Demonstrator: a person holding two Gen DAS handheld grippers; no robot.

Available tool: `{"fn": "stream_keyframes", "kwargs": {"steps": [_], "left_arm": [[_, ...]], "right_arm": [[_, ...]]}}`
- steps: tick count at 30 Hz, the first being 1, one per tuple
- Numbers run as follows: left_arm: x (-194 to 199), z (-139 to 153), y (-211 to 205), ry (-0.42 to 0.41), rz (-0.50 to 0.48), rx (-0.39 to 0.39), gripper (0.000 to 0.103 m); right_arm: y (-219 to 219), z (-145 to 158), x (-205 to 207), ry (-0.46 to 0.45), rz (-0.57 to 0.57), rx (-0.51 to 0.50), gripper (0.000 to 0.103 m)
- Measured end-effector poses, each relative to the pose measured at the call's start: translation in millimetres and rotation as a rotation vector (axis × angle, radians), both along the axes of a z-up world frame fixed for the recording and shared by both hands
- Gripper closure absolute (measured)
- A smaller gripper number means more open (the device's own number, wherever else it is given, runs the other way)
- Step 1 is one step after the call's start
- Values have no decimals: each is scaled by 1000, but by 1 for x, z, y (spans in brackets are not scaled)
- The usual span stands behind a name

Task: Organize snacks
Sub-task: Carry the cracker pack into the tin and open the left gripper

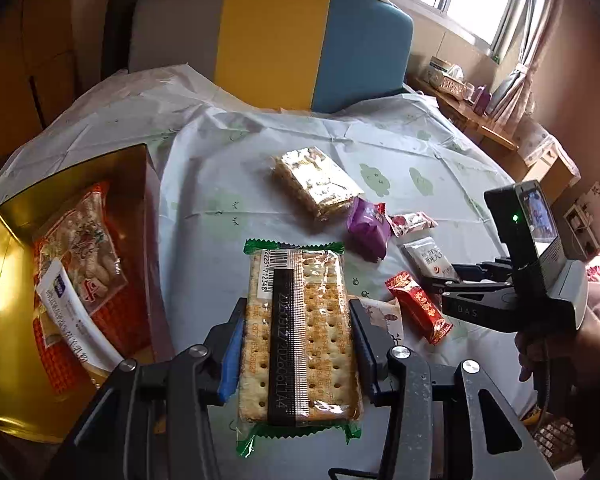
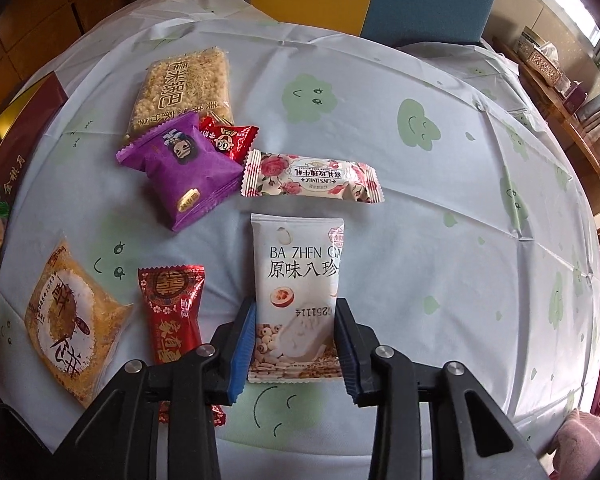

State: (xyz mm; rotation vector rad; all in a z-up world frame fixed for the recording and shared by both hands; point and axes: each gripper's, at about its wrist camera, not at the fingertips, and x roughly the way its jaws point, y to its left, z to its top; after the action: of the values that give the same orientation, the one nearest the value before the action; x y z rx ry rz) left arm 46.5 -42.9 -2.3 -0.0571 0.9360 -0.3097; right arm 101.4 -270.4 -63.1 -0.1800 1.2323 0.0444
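Note:
My left gripper [image 1: 298,344] is shut on a clear cracker pack with green ends [image 1: 298,332], held above the table beside the gold box [image 1: 8,248], which holds an orange snack bag [image 1: 80,248]. My right gripper [image 2: 296,344] is shut on the lower end of a white Ba Zhen Gao packet [image 2: 298,280]; it also shows in the left wrist view [image 1: 456,280]. On the table lie a purple pack [image 2: 184,172], a rose-print bar [image 2: 312,178], a rice cracker pack [image 2: 184,88], a red candy pack [image 2: 172,312], a small red packet [image 2: 230,140] and a yellow pastry [image 2: 68,328].
The round table has a pale blue cloth with green clouds [image 2: 440,220]. A grey, yellow and blue chair back [image 1: 272,40] stands behind it. A wooden shelf with boxes [image 2: 548,68] runs under the window at the right.

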Motion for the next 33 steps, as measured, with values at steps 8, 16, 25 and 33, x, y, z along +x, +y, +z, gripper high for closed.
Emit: {"fn": "stream_keyframes", "kwargs": {"steps": [8, 16, 25, 33], "left_arm": [[2, 17, 96, -9, 222, -40, 56], [20, -3, 195, 53, 462, 67, 56], [75, -29, 242, 112, 537, 130, 55], [102, -32, 255, 93, 597, 122, 45]], "right_arm": [[10, -3, -4, -20, 48, -54, 66], [10, -1, -3, -17, 43, -50, 66], [9, 0, -3, -17, 33, -44, 66], [8, -1, -3, -20, 22, -37, 66]]}}
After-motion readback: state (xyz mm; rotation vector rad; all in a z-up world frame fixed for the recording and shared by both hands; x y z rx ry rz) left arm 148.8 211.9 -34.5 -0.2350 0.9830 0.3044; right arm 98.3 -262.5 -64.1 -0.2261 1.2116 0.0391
